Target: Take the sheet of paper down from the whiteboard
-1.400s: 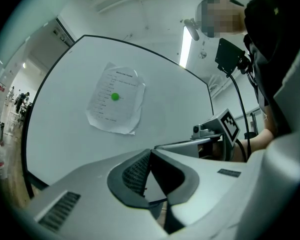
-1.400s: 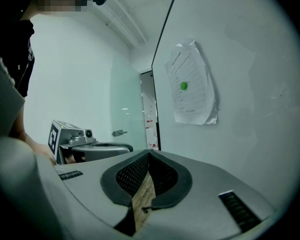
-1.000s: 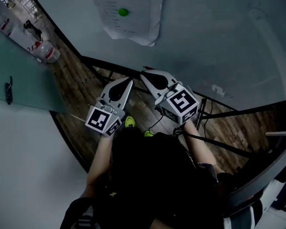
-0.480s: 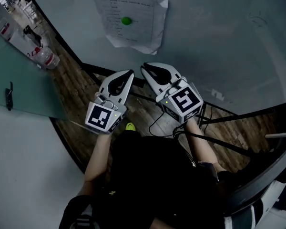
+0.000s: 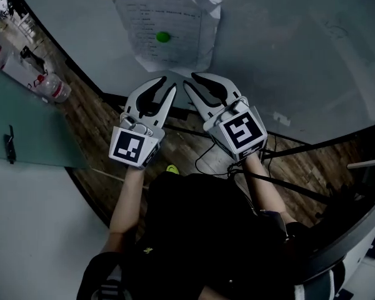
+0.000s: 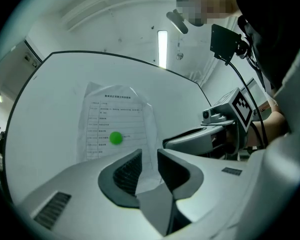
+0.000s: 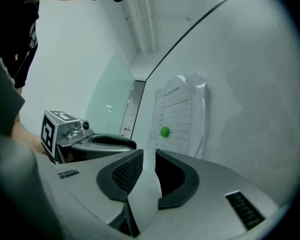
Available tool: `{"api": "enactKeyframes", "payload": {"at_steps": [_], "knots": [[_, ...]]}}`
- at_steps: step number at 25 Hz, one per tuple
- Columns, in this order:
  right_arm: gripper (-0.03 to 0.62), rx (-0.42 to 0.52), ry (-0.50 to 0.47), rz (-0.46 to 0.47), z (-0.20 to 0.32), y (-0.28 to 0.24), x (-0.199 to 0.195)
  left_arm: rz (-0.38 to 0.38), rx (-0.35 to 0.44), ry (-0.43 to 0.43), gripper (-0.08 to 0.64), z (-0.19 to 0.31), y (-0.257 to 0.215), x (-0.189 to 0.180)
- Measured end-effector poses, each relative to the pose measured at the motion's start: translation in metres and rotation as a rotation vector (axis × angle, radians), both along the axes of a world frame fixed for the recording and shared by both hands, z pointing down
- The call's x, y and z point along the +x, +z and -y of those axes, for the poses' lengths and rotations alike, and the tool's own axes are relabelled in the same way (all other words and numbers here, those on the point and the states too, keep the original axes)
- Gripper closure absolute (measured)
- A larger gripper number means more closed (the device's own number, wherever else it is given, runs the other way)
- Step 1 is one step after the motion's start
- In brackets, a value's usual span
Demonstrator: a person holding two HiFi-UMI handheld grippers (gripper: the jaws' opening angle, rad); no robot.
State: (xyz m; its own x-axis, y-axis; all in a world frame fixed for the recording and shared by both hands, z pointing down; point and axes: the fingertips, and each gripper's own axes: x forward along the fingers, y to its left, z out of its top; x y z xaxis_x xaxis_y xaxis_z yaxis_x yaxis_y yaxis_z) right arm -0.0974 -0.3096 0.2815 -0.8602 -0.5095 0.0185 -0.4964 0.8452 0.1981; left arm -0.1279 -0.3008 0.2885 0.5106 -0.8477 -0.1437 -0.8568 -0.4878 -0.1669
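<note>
1. Head view, looking steeply down: a sheet of paper [image 5: 169,33] hangs on the whiteboard [image 5: 287,42] at upper centre of the frame. It is printed with lines of text too small to read, and its edges are wrinkled.
2. A round green magnet [image 5: 163,37] sits near the middle of the sheet, pinning it to the board.
3. The left gripper [image 5: 165,85] is at centre frame, just below the sheet's lower edge, pointing up toward it. Its marker cube [image 5: 132,147] is below it, with a bare forearm running down from there.
4. The right gripper [image 5: 192,80] is close beside it on the right, also just under the sheet. Its marker cube [image 5: 244,132] faces the camera.
5. In the left gripper view the fingers [image 6: 122,171] stand partly apart, having just been opening. Nothing is clamped between them; the sheet's lower part [image 6: 115,119] shows on the board beyond the gap.
6. In the right gripper view the fingers [image 7: 122,171] are likewise partly apart after just opening, and they grip nothing. The sheet [image 7: 182,114] and its magnet [image 7: 164,132] are at centre right of that frame.
7. At the left of the head view a plastic bottle [image 5: 53,87] is in sight near the wooden floor [image 5: 194,149].
</note>
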Motion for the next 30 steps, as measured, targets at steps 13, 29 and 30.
{"api": "enactKeyframes", "payload": {"at_steps": [13,29,30], "knots": [[0.499,0.026,0.122,0.006,0.023,-0.022,0.001,0.082,0.065,-0.014,0.377,0.038,-0.023,-0.011],[0.437,0.107,0.318,-0.075,0.047,-0.043,0.013,0.200,0.111,-0.136,0.362,0.077,-0.038,-0.024],[0.436,0.112,0.329,-0.081,0.048,-0.044,0.015,0.214,0.117,-0.147,0.362,0.079,-0.038,-0.024]]}}
